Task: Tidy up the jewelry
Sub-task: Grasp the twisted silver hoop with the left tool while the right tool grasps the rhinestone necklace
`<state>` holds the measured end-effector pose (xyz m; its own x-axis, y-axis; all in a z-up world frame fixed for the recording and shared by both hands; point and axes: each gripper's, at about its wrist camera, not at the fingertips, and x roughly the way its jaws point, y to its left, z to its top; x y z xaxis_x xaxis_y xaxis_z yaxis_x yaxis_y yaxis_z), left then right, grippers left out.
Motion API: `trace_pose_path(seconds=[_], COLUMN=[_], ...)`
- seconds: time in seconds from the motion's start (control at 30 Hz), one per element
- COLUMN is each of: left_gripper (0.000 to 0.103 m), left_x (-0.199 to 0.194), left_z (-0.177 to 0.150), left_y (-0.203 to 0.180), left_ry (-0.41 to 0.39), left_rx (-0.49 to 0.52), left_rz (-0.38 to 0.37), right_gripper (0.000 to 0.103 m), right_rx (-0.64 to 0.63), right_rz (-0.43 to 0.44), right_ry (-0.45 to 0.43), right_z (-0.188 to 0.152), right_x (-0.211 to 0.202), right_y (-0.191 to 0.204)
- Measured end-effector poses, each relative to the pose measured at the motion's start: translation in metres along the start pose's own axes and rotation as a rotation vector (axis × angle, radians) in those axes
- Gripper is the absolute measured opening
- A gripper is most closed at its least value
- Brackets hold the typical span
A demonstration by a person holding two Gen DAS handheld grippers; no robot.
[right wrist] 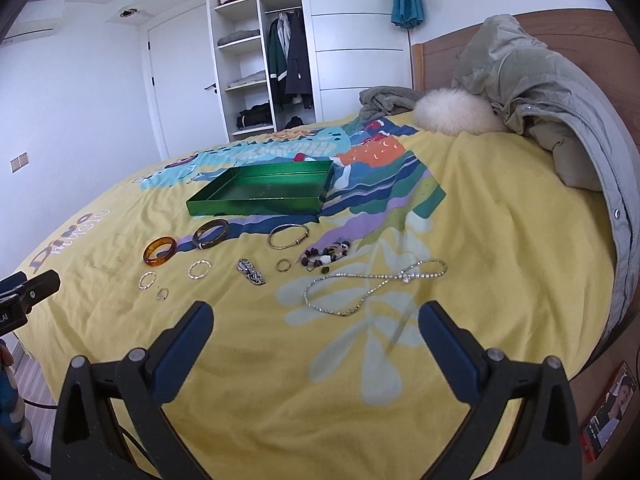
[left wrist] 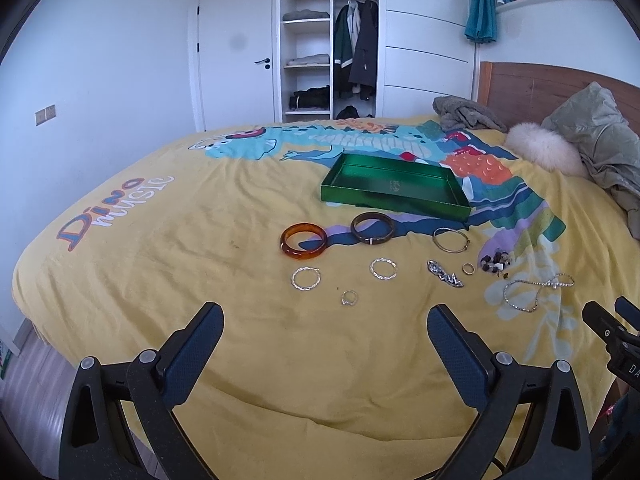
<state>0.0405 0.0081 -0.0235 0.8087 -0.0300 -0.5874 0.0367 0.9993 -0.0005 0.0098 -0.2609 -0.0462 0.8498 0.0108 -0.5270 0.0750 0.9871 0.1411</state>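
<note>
— Nearest the lens: left gripper point(left wrist: 325, 322) and right gripper point(right wrist: 315, 318), both spread wide and holding nothing, hovering over bare yellow bedspread point(left wrist: 168, 248).

— And the jewelry?

— Scattered on the bed just beyond. Closest, a small ring point(left wrist: 349, 297) and two twisted silver hoops point(left wrist: 305, 278), with a rhinestone necklace point(right wrist: 372, 286) looped off to the right, nearest the right gripper. Then a sparkly brooch-like piece point(right wrist: 251, 272), a gold ring point(right wrist: 283, 265) and a dark beaded cluster point(right wrist: 328, 256). Farther back, in a row: amber bangle point(left wrist: 303, 239), brown bangle point(left wrist: 373, 228), thin metal bangle point(left wrist: 451, 240).

— Green tray point(left wrist: 394, 202)?

— Just behind the bangles, open, apparently empty.

— Progress, then?

— Judged at the very start: nothing in the tray, nothing gripped, every piece visible waiting to be moved. Fine rings and chain on soft fabric likely the hardest picks.

— Background?

— Jacket point(right wrist: 552, 92) and fluffy white cushion point(right wrist: 452, 114) at the headboard; open wardrobe point(left wrist: 330, 40) beyond.
</note>
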Motion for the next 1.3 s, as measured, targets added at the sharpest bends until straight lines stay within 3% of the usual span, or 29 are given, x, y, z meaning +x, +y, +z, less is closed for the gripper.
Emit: trace_pose_path(seconds=[0.13,0.37,0.5,0.73,0.87,1.3], left_gripper=[0.098,0.096,0.089,0.079,0.073,0.073], left_x=[0.014,0.044,0.071,0.126,0.159,0.222], left_z=[0.002,0.012,0.017,0.027,0.029,0.025], left_y=[-0.005,-0.017,-0.025,-0.041,-0.05,-0.06], left_ry=[0.027,0.071,0.109,0.204,0.258,0.34], left_rx=[0.015,0.043,0.058,0.065,0.087,0.134], left_rz=[-0.023,-0.083,-0.129,-0.211,-0.212,-0.156], right_gripper=[0.101,0.084,0.073,0.064,0.057,0.048], right_rx=[0.034,0.084,0.125,0.213,0.254,0.349], right_rz=[0.011,0.055,0.076,0.104,0.114,0.135], right_ry=[0.022,0.077,0.11,0.157,0.189,0.247], right_z=[-0.001,0.001,0.004,0.011,0.01,0.008], right_x=[0.011,0.037,0.058,0.097,0.119,0.171], right_y=[-0.01,-0.025,-0.036,-0.06,-0.071,-0.093])
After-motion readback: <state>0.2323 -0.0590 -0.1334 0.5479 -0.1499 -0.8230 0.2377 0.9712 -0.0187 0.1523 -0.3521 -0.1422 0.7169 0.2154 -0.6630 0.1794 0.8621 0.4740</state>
